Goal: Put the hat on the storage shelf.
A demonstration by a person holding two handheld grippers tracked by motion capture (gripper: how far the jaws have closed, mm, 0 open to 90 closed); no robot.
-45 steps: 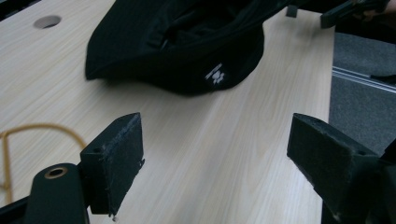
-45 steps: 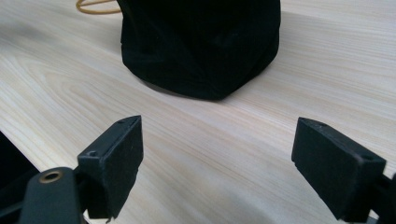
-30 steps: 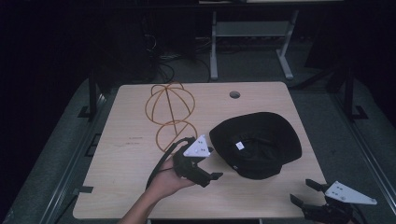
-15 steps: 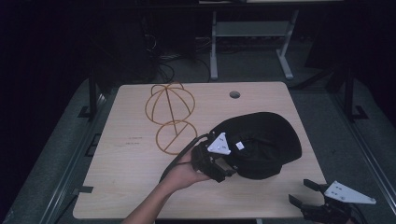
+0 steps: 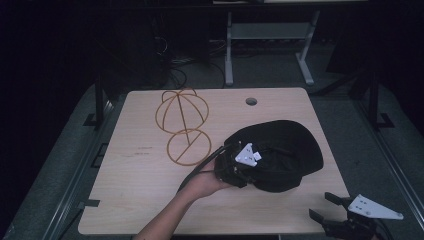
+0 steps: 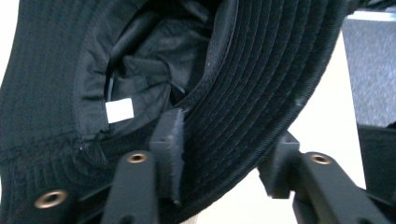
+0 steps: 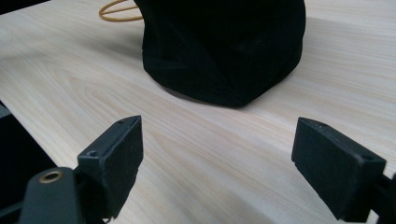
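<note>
Black bucket hat (image 5: 285, 150) lies upturned on table (image 5: 140, 200).

dark rm | wood table (image 5: 140, 200) | grey floor (image 5: 65, 165) | white frame (image 5: 270, 35)

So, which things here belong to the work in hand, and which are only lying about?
In the work:
- black hat, its brim between the jaws
- left gripper, jaws just closing on that brim

Lying about:
- wire hat stand, on the table
- right gripper, open, at the table's corner
</note>
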